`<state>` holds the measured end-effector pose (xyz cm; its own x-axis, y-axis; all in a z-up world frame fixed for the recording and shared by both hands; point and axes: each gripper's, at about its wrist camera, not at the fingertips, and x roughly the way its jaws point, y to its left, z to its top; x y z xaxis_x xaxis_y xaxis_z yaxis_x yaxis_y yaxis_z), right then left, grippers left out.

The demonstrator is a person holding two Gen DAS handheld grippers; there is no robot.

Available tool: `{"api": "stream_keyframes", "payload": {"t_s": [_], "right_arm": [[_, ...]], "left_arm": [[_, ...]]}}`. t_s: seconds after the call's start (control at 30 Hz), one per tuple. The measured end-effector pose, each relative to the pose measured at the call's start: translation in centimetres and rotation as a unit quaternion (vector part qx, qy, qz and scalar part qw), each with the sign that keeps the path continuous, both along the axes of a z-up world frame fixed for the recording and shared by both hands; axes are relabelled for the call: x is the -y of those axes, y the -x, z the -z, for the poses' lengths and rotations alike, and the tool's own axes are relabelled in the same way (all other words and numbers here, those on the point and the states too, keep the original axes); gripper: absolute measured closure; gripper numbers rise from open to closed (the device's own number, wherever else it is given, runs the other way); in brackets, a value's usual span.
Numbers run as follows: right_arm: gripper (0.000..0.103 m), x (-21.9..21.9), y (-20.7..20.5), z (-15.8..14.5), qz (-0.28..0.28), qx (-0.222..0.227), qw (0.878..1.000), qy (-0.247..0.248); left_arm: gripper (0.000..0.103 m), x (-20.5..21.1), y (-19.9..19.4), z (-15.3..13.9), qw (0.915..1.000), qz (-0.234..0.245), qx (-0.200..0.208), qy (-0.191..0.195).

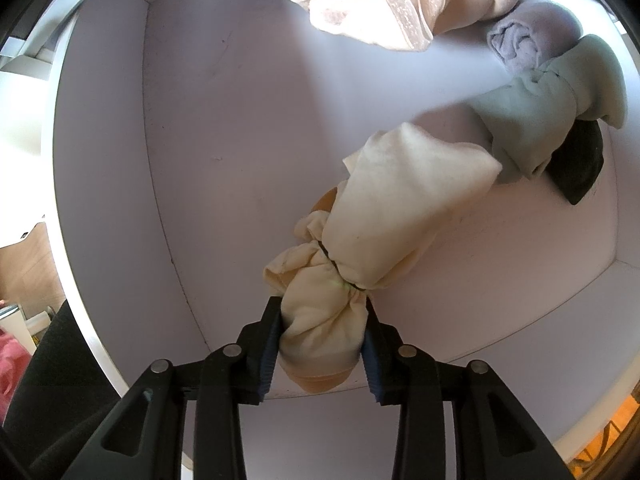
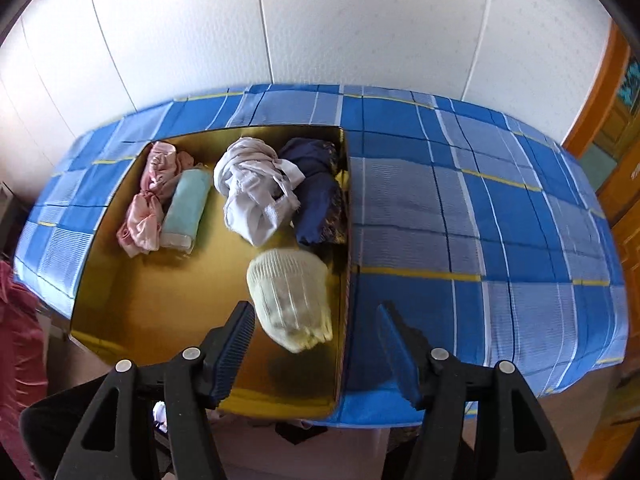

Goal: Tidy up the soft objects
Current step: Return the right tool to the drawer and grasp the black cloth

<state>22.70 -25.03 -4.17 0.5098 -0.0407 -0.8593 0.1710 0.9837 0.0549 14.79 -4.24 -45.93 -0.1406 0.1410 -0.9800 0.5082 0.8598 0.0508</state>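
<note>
Jaws: left clamped on a cream bundle, right parted over a pale knit roll.

Left gripper (image 1: 322,340) pinches 1 end of the cream sock bundle (image 1: 384,216), whose other end lies on the floor of the white bin (image 1: 120,160); a green bundle (image 1: 552,116), a grey roll (image 1: 516,44) and a peach cloth (image 1: 384,4) lie further back. Right gripper (image 2: 316,348) stands half wide with nothing between its pads, and the knit roll (image 2: 290,296) lies just beyond them in the gold box (image 2: 132,320) on the blue checked cloth (image 2: 500,216), near a white rag (image 2: 256,188), a navy cloth (image 2: 320,192), a mint roll (image 2: 186,208) and a pink cloth (image 2: 150,196). Sorting seems midway: next, probably, the left hand lifts its bundle clear of the bin.
</note>
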Motion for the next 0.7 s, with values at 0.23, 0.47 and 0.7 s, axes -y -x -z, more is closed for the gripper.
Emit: {"api": "stream_keyframes", "payload": {"t_s": [0.23, 0.47, 0.7], "right_arm": [[0.039, 0.3, 5.2, 0.2, -0.041, 0.055, 0.995, -0.078], [0.039, -1.8, 10.3, 3.4, -0.132, 0.083, 0.982, -0.102], [0.039, -4.5, 12.6, 11.7, -0.166, 0.012, 0.982, -0.091]], "left_arm": [[0.063, -0.3, -0.4, -0.7, 1.0, -0.004, 0.002, 0.004], [0.062, -0.8, -0.1, -0.4, 1.0, 0.002, 0.005, 0.003], [0.061, -1.0, 0.1, -0.9, 1.0, 0.003, 0.008, 0.003]]}}
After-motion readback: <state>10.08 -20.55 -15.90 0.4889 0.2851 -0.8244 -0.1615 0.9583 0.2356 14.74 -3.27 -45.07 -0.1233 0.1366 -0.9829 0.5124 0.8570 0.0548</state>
